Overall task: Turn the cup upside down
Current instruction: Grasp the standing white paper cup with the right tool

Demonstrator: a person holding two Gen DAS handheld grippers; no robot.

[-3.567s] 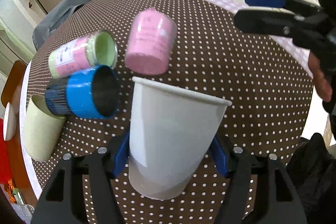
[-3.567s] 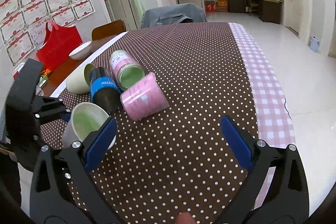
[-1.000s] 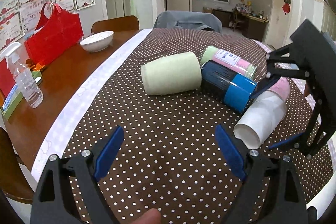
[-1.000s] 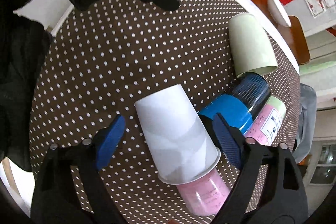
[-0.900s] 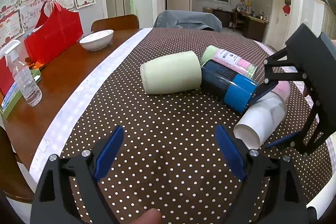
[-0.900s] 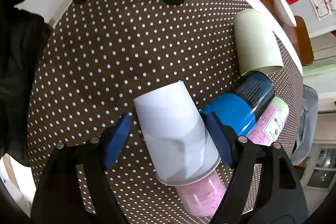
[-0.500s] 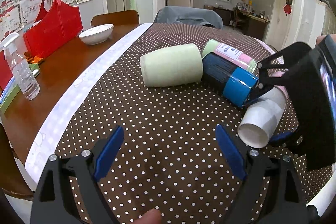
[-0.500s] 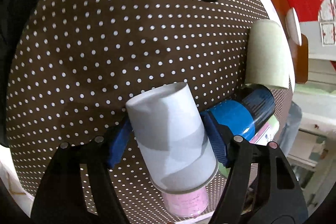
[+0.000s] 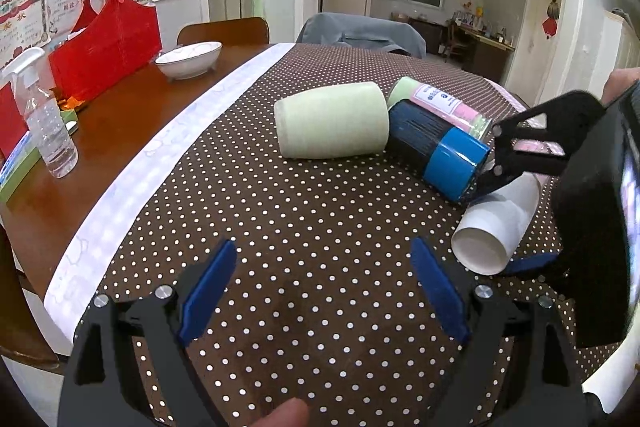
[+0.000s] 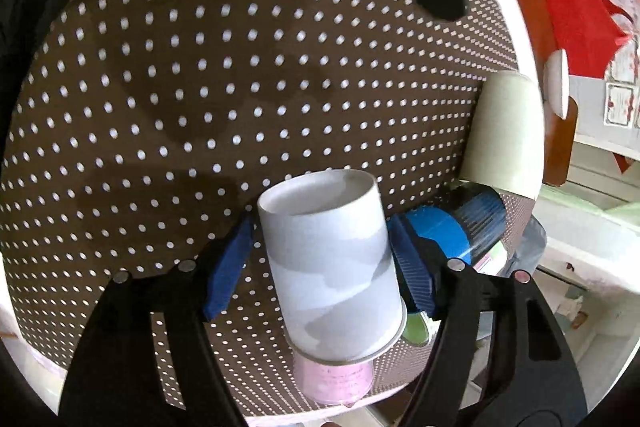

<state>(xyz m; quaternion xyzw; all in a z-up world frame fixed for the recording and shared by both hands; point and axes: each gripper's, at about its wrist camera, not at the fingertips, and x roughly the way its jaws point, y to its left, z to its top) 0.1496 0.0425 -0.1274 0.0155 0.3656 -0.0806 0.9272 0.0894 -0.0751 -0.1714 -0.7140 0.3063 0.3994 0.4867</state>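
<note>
My right gripper (image 10: 320,263) is shut on the white paper cup (image 10: 332,263), its blue pads against both sides. The cup is tilted, its base pointing away from me and its rim nearest me. In the left wrist view the same cup (image 9: 496,223) hangs at the right, base toward that camera, held by the right gripper (image 9: 516,215) just above the brown dotted tablecloth (image 9: 280,227). My left gripper (image 9: 324,291) is open and empty over the cloth near the table's front edge.
A pale green cup (image 9: 332,119), a black and blue cup (image 9: 436,151) and a pink and green cup (image 9: 444,103) lie on their sides mid-table. A pink cup (image 10: 336,379) lies beyond the held cup. A bowl (image 9: 188,59), spray bottle (image 9: 44,119) and red bag (image 9: 104,47) stand left.
My right gripper has closed on the white cup and lifted and turned it. My left gripper, which held the cup earlier, is open and has stayed put.
</note>
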